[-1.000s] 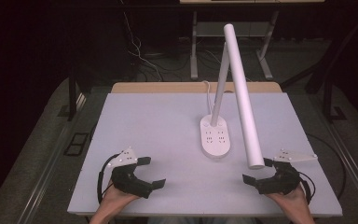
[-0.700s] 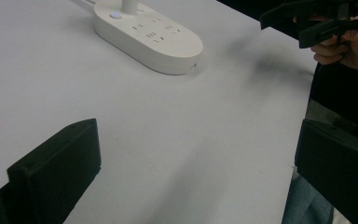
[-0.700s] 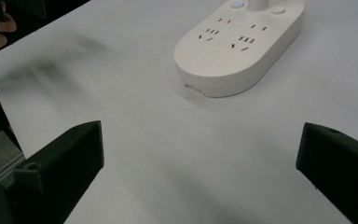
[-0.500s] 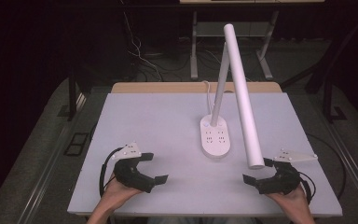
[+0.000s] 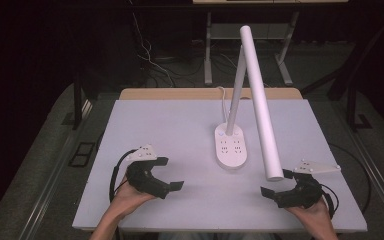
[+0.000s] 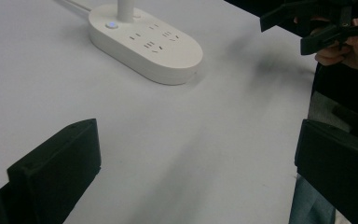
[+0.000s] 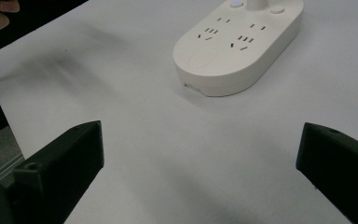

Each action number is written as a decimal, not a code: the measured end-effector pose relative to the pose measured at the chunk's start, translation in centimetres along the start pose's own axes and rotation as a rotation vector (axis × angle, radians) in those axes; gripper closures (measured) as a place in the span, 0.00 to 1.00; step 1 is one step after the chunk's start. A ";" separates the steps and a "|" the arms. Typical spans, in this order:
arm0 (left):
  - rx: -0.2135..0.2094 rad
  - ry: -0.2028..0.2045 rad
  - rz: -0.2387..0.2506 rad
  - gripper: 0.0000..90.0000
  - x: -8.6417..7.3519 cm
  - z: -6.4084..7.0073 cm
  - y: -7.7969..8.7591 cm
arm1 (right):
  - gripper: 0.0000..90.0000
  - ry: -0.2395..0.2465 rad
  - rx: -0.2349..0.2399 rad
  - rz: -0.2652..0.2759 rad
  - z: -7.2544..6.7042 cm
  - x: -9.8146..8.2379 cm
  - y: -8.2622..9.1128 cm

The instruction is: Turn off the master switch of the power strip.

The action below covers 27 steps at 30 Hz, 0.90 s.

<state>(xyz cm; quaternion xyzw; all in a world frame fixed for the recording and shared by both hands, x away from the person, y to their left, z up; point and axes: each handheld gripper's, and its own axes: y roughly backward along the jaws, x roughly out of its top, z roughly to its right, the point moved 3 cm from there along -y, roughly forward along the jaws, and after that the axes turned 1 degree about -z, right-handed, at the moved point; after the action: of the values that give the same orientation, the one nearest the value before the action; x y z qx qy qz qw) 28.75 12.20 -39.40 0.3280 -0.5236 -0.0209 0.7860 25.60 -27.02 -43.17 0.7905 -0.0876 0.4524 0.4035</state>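
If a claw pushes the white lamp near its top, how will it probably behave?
The lamp would probably tip rather than slide: its post is tall and its long head overhangs the base toward the right claw. Pushed low at the base, it likely slides, since the base is broad and flat on the smooth table. The head may swing at its joint.

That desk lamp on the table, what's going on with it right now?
A person holds a two-jaw tool in each hand at the near edge of the white table. The white desk lamp, whose base carries power sockets, stands untouched between them, its long head tilted down toward the right tool. The left tool and the right one are both open, pointing inward at the base.
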 end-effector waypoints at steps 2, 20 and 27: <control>-0.001 -0.004 -0.004 0.00 0.3 -0.1 -0.1 | 0.00 -0.001 0.000 -0.001 0.0 0.0 0.0; 0.004 -0.014 -0.030 0.00 2.9 -1.2 -1.3 | 0.00 0.001 -0.003 -0.004 0.0 0.0 0.1; 0.007 -0.023 -0.047 0.00 3.7 -1.7 -1.6 | 0.00 0.003 -0.002 -0.003 0.1 0.0 0.2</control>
<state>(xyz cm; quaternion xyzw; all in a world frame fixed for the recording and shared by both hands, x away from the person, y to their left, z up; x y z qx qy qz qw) 32.32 10.37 -37.66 0.3426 -0.5248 -0.0414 0.7781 25.54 -27.21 -43.13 0.7894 -0.0865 0.4530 0.4051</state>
